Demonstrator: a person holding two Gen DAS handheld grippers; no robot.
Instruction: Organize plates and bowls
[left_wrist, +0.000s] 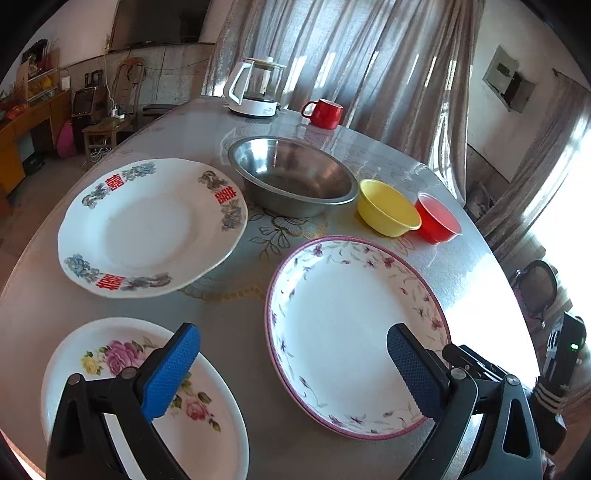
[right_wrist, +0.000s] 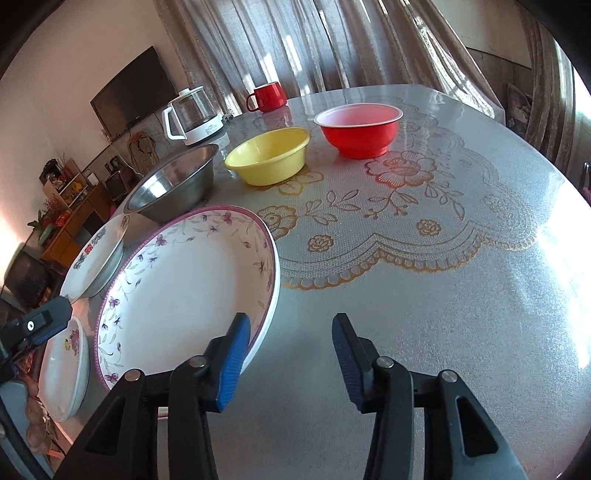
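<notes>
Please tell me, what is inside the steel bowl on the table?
The steel bowl looks empty: in the left wrist view its bare metal bottom shows. The near inner wall is hidden behind its own rim, and in the right wrist view only part of the inside shows.

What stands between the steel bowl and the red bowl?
The yellow bowl stands between the steel bowl and the red bowl; the right wrist view shows it best.

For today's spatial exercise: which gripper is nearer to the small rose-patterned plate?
Left. The left gripper hangs with one finger right over the rose-patterned plate. The right gripper sits beyond the purple-rimmed plate, which lies between.
</notes>
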